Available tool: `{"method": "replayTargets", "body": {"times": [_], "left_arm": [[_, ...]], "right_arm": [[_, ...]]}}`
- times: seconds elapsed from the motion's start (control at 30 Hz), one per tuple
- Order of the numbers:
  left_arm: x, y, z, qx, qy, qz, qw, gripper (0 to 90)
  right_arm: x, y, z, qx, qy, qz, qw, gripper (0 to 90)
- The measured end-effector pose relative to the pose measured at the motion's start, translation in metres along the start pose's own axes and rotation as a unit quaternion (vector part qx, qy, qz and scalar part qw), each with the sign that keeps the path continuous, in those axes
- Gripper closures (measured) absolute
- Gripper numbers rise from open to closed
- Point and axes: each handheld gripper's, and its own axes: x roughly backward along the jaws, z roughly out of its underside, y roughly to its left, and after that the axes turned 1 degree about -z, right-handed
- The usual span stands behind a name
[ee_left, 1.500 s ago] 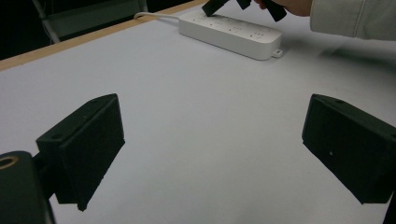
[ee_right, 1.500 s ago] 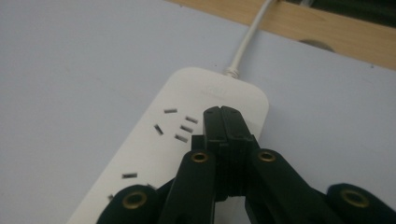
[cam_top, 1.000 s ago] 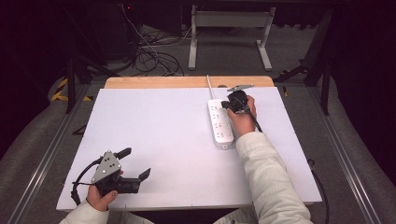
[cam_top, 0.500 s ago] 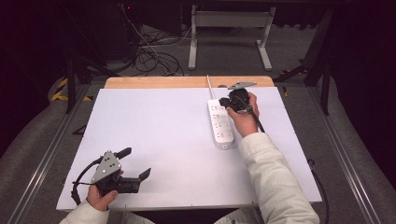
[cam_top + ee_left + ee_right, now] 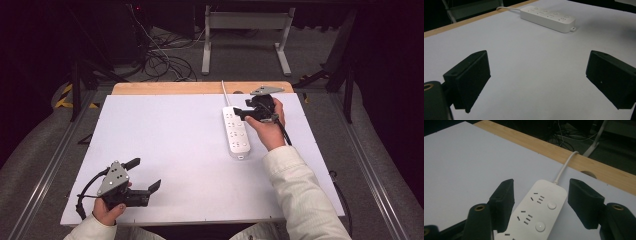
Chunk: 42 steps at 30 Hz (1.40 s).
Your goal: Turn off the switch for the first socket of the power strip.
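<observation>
right tongs (image 5: 540, 202) just parted, straddling smooth white power strip (image 5: 536, 212) | left tongs (image 5: 536, 82) released | matte white table (image 5: 165, 140)

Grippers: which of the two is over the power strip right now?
The right gripper: its open jaws straddle the cord end of the white power strip. The left gripper is at the table's near left corner, well away.
</observation>
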Motion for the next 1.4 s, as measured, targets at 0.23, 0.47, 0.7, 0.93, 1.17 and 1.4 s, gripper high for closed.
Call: {"method": "replayTargets", "body": {"times": [0.23, 0.47, 0.7, 0.93, 1.17, 1.4], "left_arm": [[0.0, 0.0, 0.0, 0.001, 0.0, -0.001, 1.0, 5.6], [0.001, 0.0, 0.0, 0.003, -0.001, -0.002, 1.0, 5.5], [0.001, 0.0, 0.0, 0.007, -0.002, -0.003, 1.0, 5.5], [0.002, 0.0, 0.0, 0.008, -0.004, -0.003, 1.0, 5.3], [0.003, 0.002, -0.001, 0.009, -0.006, -0.001, 0.9999, 4.9], [0.003, 0.0, 0.0, 0.001, -0.009, -0.003, 1.0, 4.2]], "right_arm": [[0.025, 0.011, 0.002, 0.009, -0.007, -0.007, 0.9999, 31.3], [0.057, 0.021, 0.009, 0.013, -0.02, -0.022, 0.9995, 23.3], [0.087, 0.034, 0.022, 0.019, -0.032, -0.044, 0.9983, 19.7], [0.109, 0.042, 0.043, 0.016, -0.044, -0.073, 0.9962, 18.4], [0.123, 0.047, 0.07, 0.02, -0.047, -0.091, 0.9945, 16.0], [0.131, 0.051, 0.095, 0.021, -0.051, -0.111, 0.9922, 14.1]]}}
